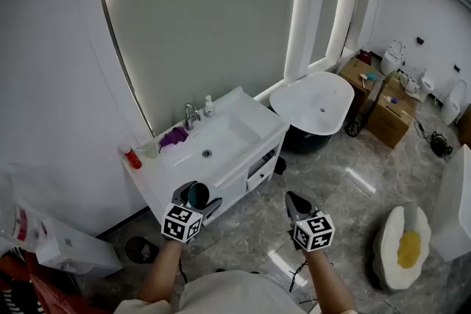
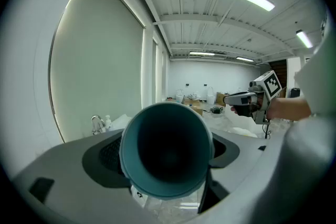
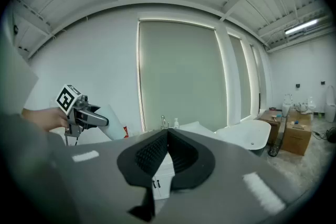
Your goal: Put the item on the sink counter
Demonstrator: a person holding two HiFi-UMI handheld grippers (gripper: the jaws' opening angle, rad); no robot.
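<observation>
A teal cup (image 1: pixel 198 195) sits between the jaws of my left gripper (image 1: pixel 196 202), which is shut on it. In the left gripper view the cup's dark open mouth (image 2: pixel 167 157) faces the camera and fills the gap between the jaws. The white sink counter (image 1: pixel 163 167) stands just beyond, with the cup held above the floor off its front edge. My right gripper (image 1: pixel 295 202) hovers over the floor to the right. Its ribbed pads meet with nothing between them (image 3: pixel 167 139).
On the counter stand a faucet (image 1: pixel 191 115), a small soap bottle (image 1: pixel 209 106), a purple cloth (image 1: pixel 174 136) and a red item (image 1: pixel 132 158) at the left end. A white bathtub (image 1: pixel 313 103) and cardboard boxes (image 1: pixel 390 110) are farther right. The floor is grey marble.
</observation>
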